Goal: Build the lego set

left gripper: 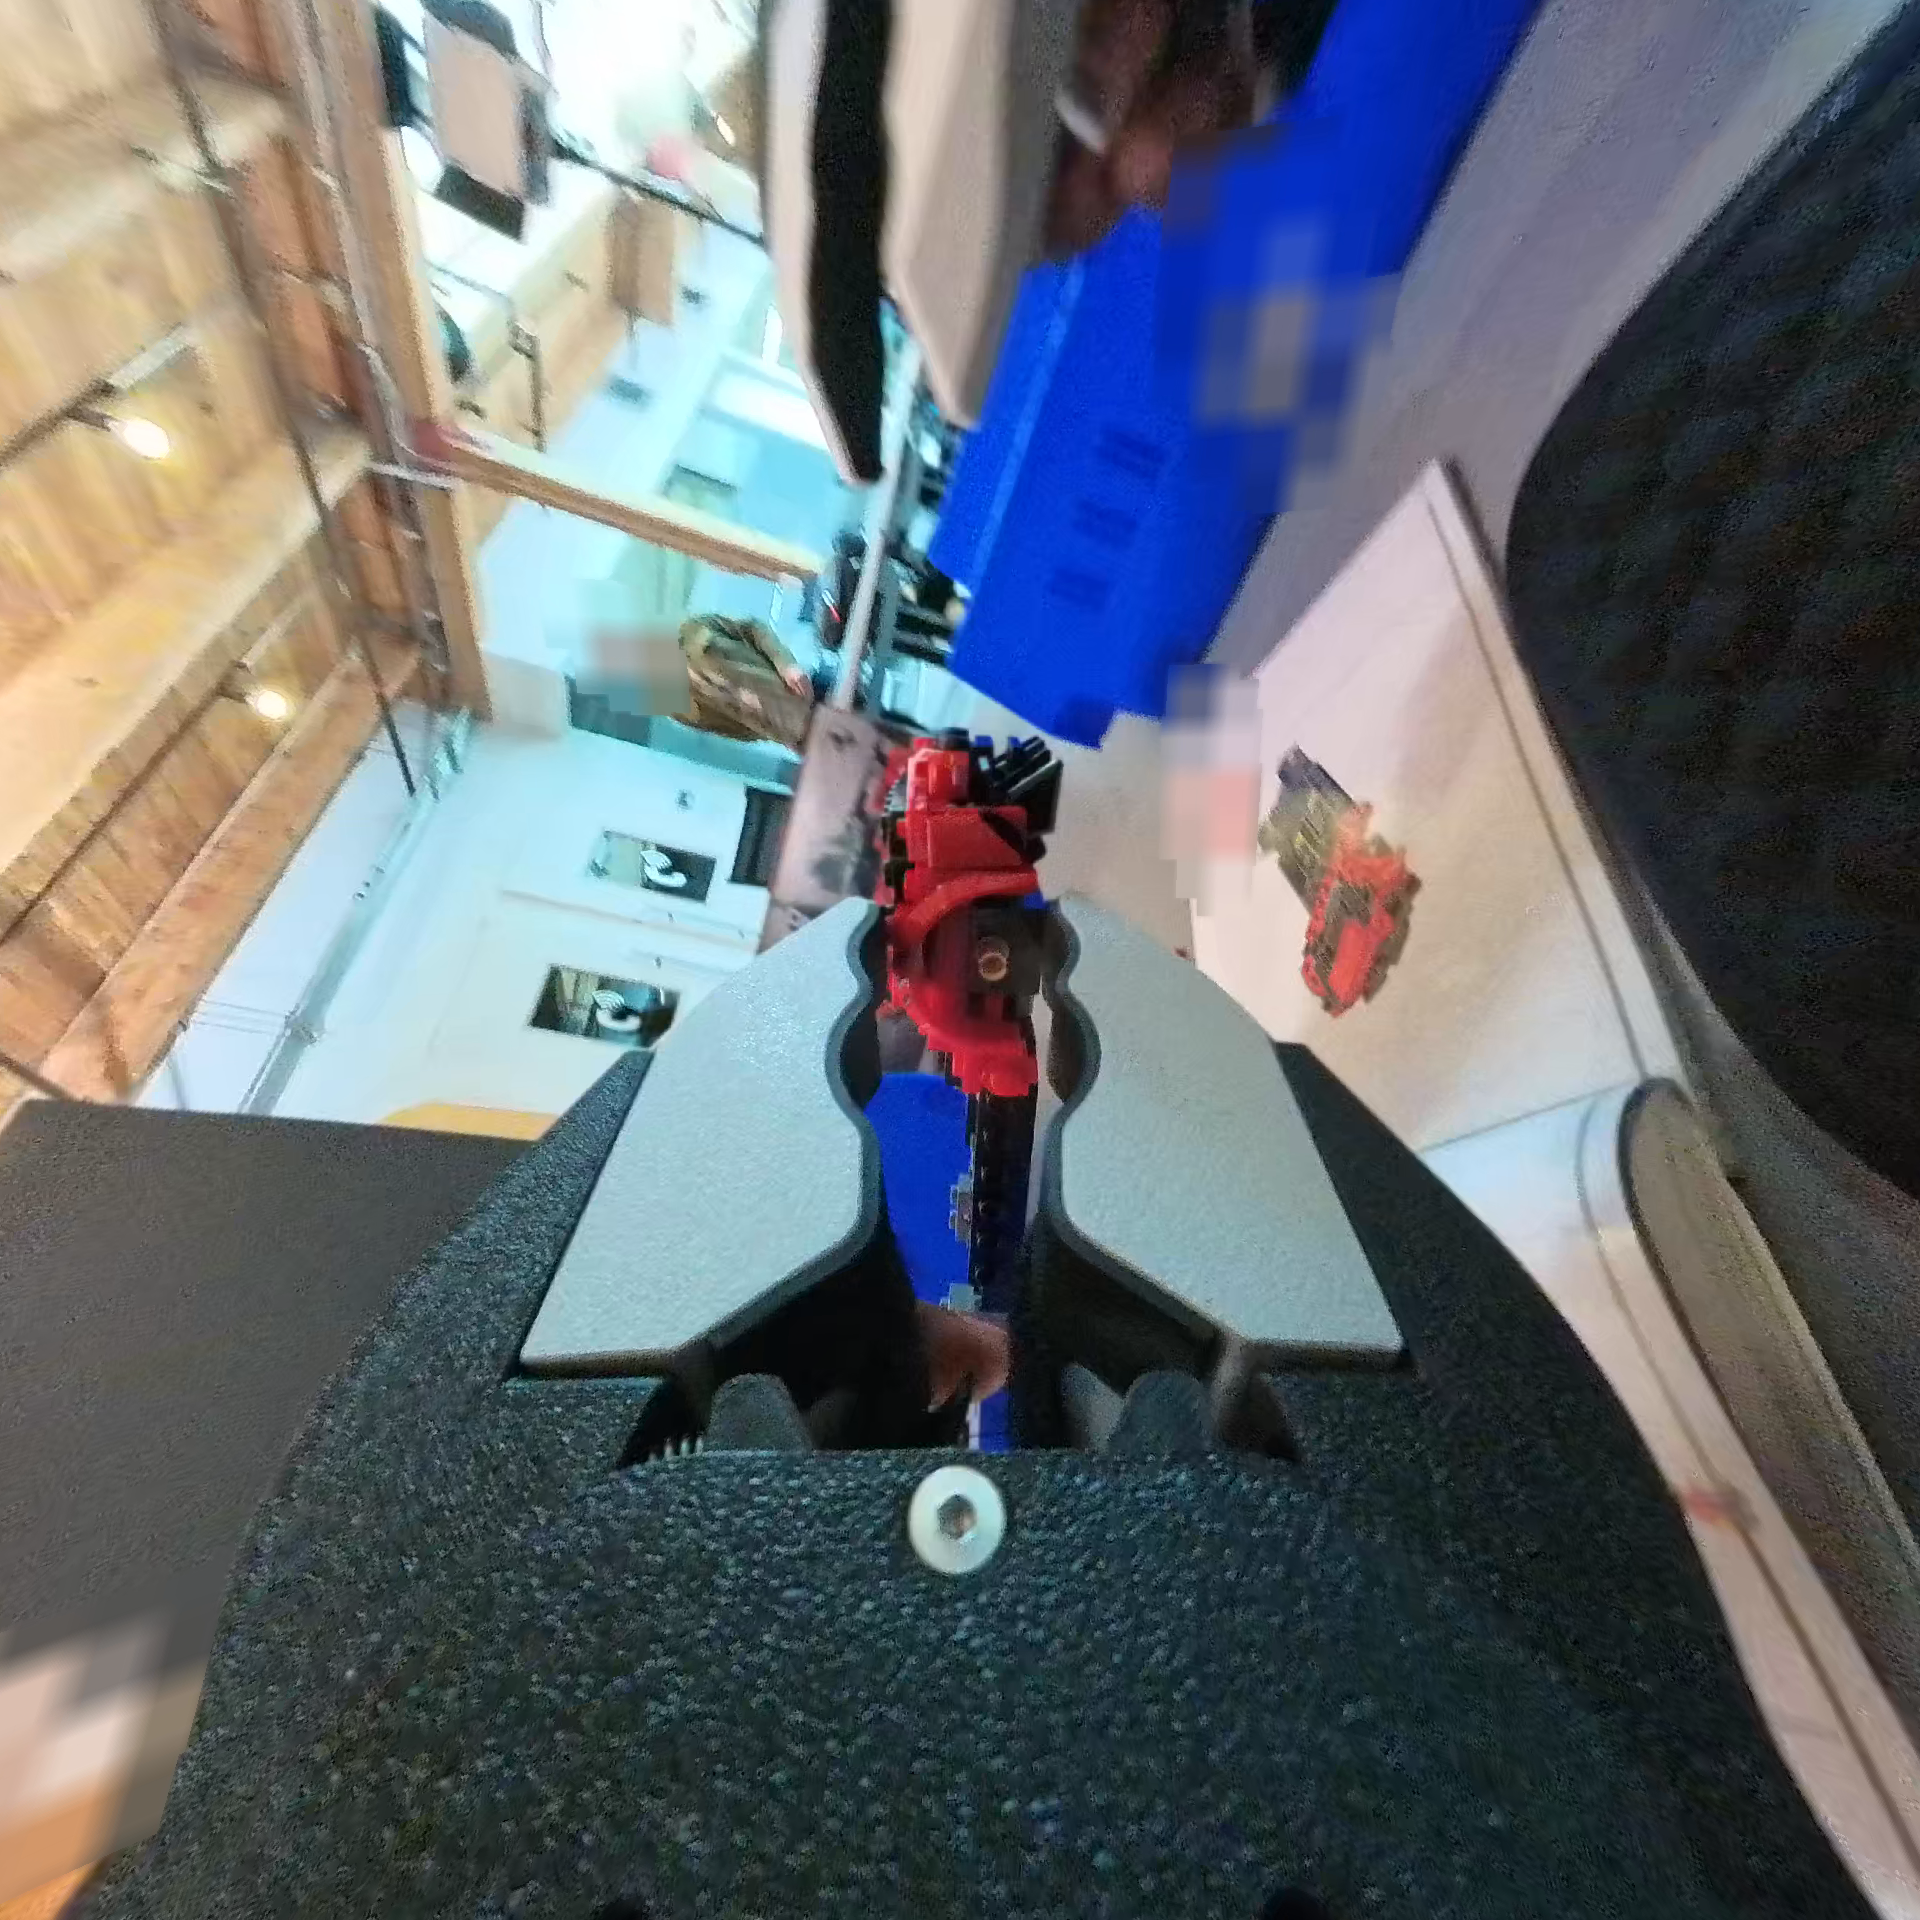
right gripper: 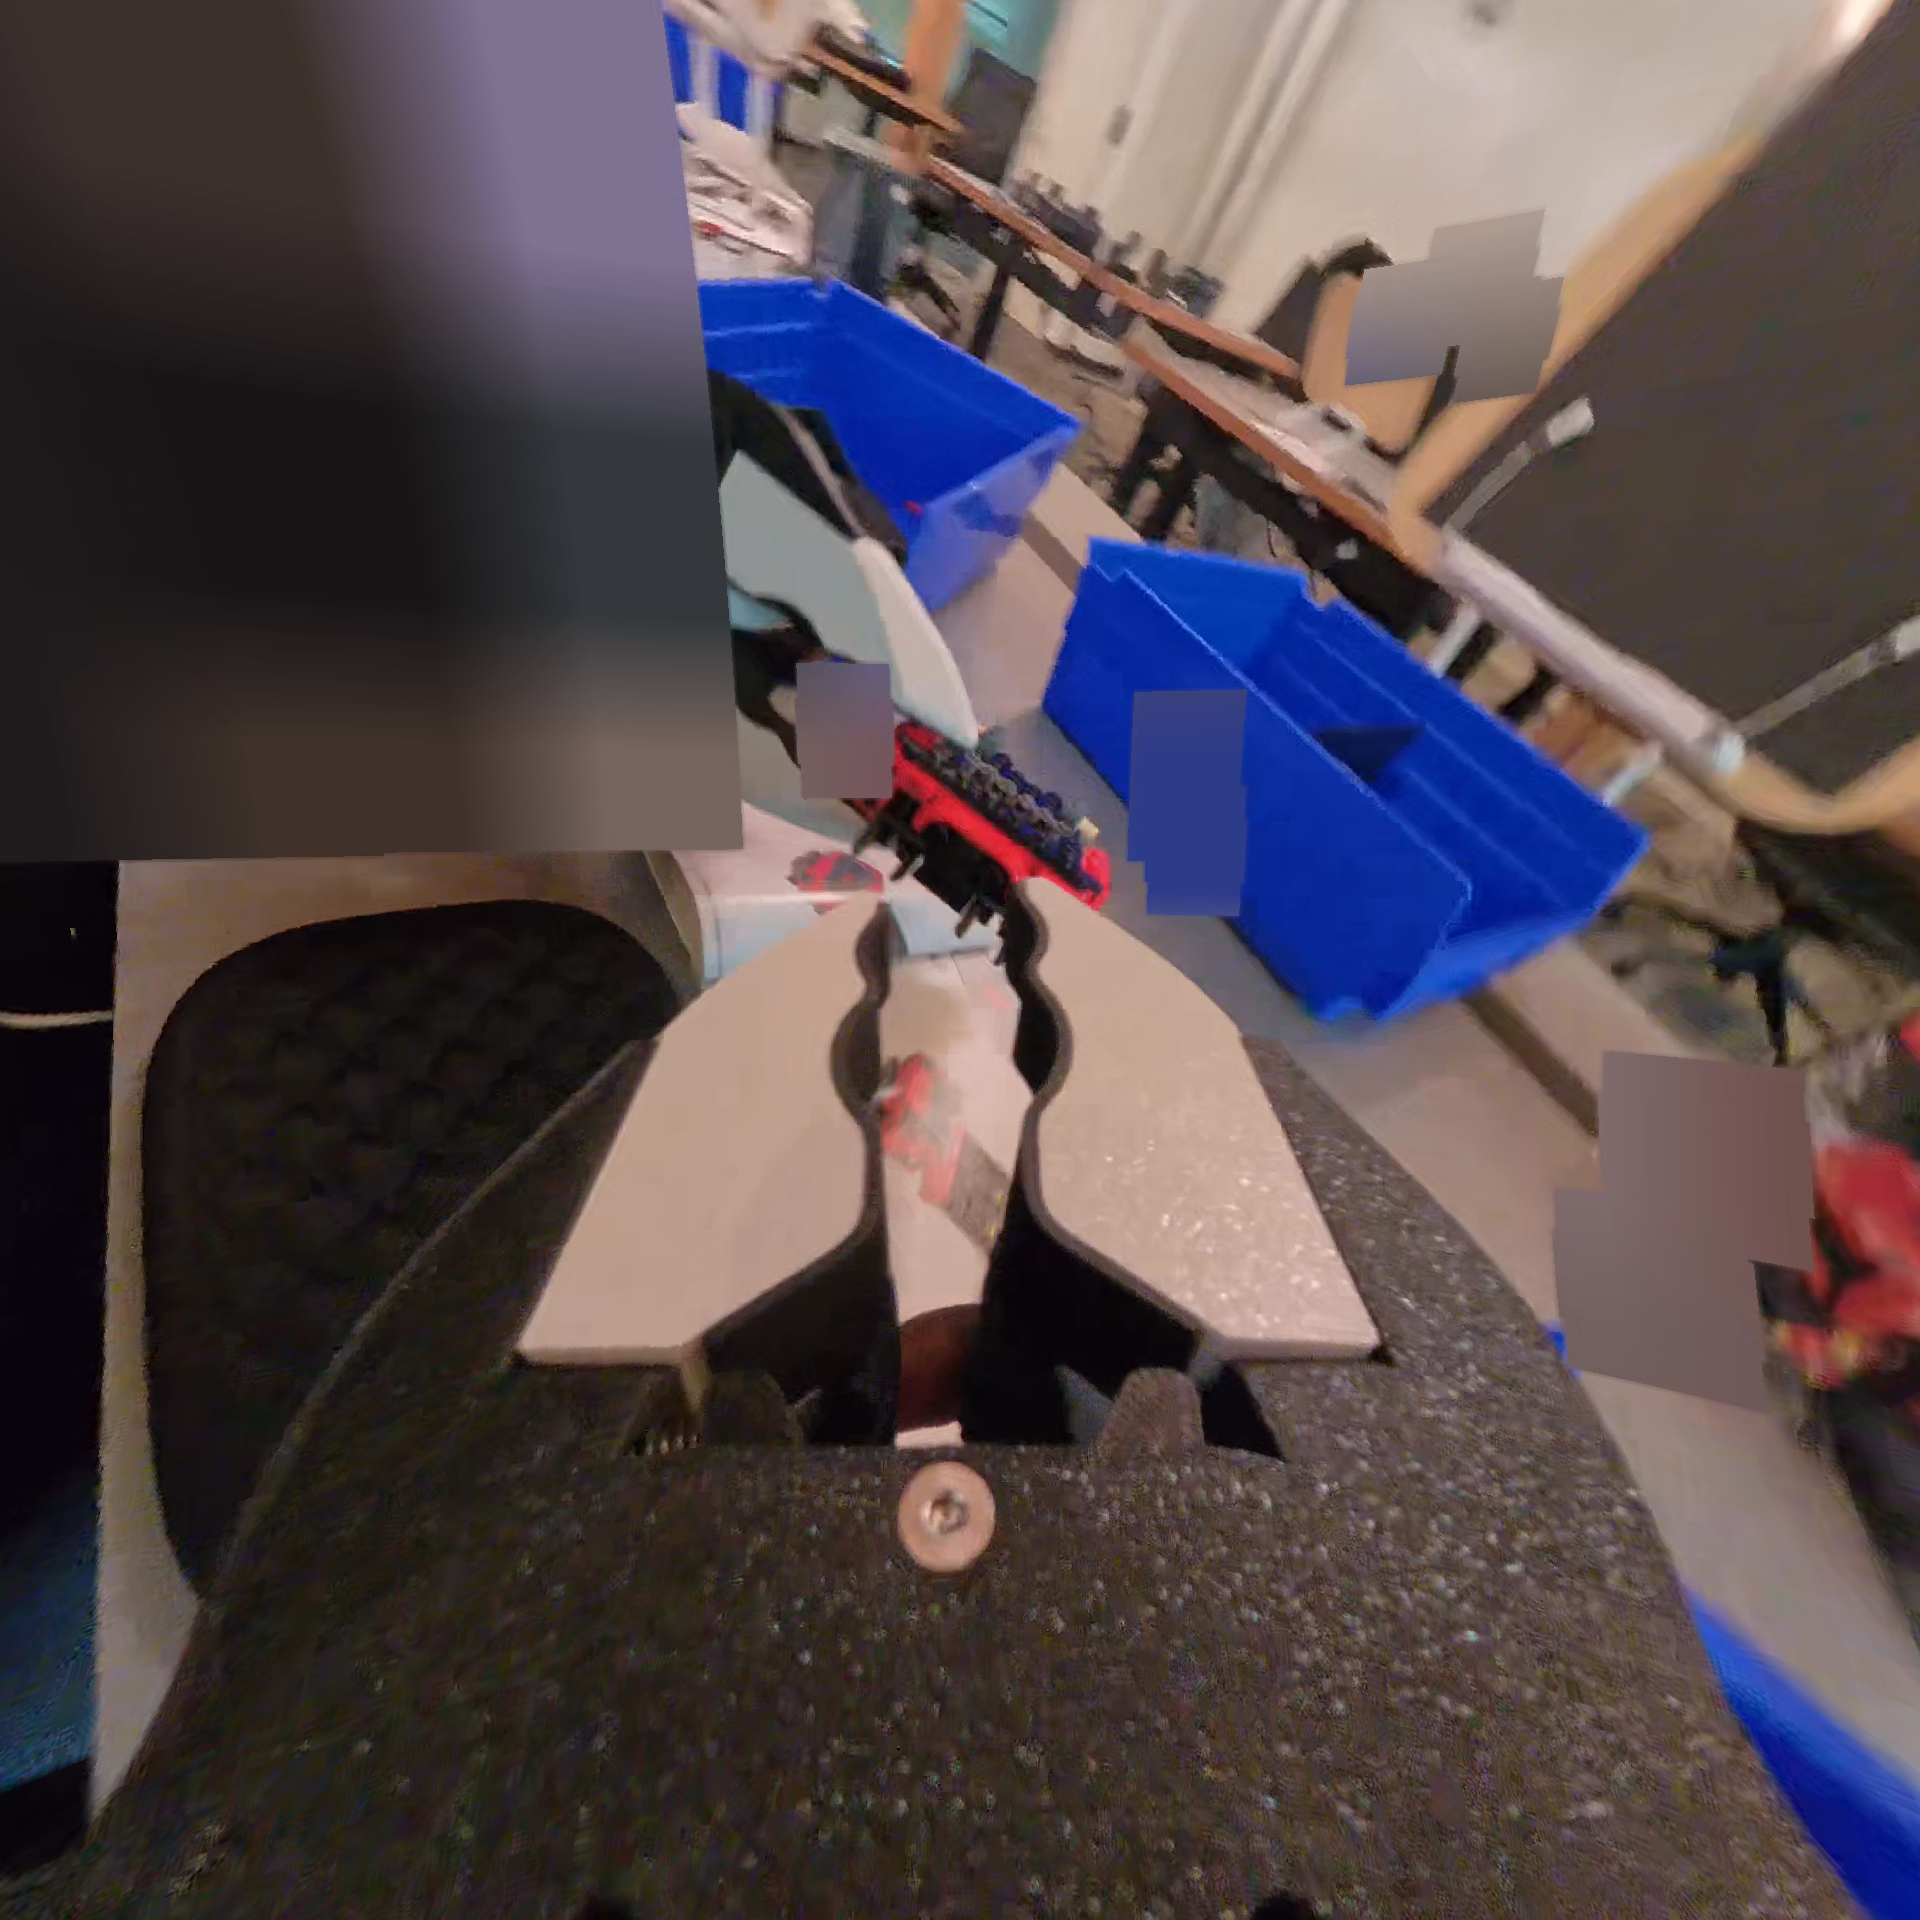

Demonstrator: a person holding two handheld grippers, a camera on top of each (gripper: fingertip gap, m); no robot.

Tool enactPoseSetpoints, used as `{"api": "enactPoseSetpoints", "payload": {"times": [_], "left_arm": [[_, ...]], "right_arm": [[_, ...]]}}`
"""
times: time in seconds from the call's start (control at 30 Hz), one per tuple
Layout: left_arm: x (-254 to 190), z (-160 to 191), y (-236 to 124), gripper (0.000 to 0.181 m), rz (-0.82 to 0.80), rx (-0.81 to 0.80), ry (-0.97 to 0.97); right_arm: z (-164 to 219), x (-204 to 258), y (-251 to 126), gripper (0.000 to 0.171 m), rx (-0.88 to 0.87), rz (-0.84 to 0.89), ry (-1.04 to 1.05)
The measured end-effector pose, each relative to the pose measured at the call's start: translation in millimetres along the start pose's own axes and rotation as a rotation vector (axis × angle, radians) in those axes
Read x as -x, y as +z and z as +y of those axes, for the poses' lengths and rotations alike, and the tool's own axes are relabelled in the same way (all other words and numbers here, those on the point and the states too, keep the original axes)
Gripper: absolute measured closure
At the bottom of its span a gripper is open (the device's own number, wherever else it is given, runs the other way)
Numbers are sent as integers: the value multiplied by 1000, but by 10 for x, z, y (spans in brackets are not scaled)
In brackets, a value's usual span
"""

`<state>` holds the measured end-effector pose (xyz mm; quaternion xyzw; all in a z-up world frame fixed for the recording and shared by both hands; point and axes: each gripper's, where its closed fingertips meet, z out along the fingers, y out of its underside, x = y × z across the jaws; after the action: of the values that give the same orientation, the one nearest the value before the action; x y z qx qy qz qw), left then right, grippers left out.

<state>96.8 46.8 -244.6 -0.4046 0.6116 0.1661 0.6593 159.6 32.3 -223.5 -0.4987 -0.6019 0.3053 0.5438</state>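
Claws first: the left claw [left gripper: 961, 951] was clamped on a red and black lego model [left gripper: 961, 883], its grey fingers [left gripper: 1143, 1091] pressing either side of the rounded red part, and the model was lifted clear of the worktop [left gripper: 1538, 1195]. The same model showed in the right wrist view [right gripper: 987, 821] as a long red-edged base with rows of dark studs, hanging from the other claw's pale fingers. The right claw [right gripper: 951, 920] sat just below that model with a narrow gap between its tips; nothing could be seen gripped in it, though whether it touched the model's black underside was hard to tell.

Judging by its bulk, the model was well along: a body, a base and a wheel arch were already joined. No wheels could be made out, so more likely remained, but how much could not be told.

Beneath the model lay an open instruction booklet [left gripper: 1455, 831] showing a picture of a red vehicle [left gripper: 1351, 904], near the worktop's edge beside a dark mat [left gripper: 1714, 623]. Farther out stood blue bins [right gripper: 1351, 831], one just past the model and another toward the far edge [right gripper: 883, 416].

No brand or writing could be read; patches covered the labels.
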Motion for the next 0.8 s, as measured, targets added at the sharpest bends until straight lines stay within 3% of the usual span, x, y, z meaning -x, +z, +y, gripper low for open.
{"api": "enactPoseSetpoints", "payload": {"times": [0.07, 0.2, 0.43, 0.63, 0.8], "left_arm": [[-156, 121, 217, 154, 54, 103, 79], [-482, 286, 497, 154, 177, 267, 173], [-819, 461, 528, 148, 347, 442, 183], [-786, 387, 364, 115, 518, 445, -61], [-589, 333, 163, 122, 650, 287, -318]], "right_arm": [[158, -18, -41, 159, 71, 31, 85], [332, 35, -63, 161, 165, 60, 90], [577, 112, -11, 149, 277, 5, 228], [719, 95, 70, 147, 358, -30, 328], [705, -10, 79, 156, 363, 2, 375]]}}
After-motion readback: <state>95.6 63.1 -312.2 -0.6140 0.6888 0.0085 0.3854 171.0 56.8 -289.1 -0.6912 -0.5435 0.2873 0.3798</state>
